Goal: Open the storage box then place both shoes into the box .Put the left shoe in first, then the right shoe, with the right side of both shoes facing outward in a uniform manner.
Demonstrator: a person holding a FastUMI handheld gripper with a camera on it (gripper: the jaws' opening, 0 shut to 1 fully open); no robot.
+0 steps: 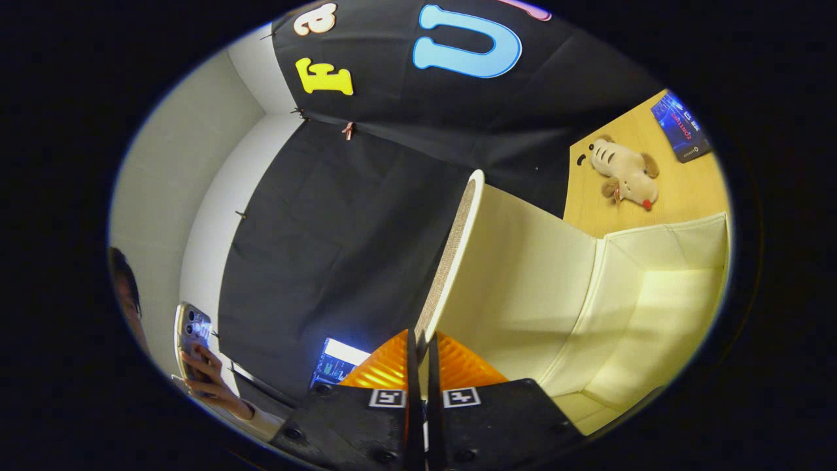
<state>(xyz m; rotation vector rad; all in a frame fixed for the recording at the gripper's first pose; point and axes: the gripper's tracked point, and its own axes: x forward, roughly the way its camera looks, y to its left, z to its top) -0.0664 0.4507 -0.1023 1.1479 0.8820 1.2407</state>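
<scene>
My gripper point(422, 347) is shut on the edge of the storage box's lid point(516, 275), a cream panel with a woven beige outer face. Both orange fingers point(386, 366) press on the lid's rim from either side. The lid stands raised, swung up from the box, and its pale inner lining faces right. The open box point(654, 327) lies beyond and right of the fingers, with cream fabric walls and a bare inside. The whole view is tilted.
A plush toy dog point(624, 171) lies on the wooden table point(686, 190) beyond the box, near a dark blue booklet point(681, 126). To the left, a person holds a phone point(193, 333) in a hand. A lit screen point(337, 363) glows just left of the fingers.
</scene>
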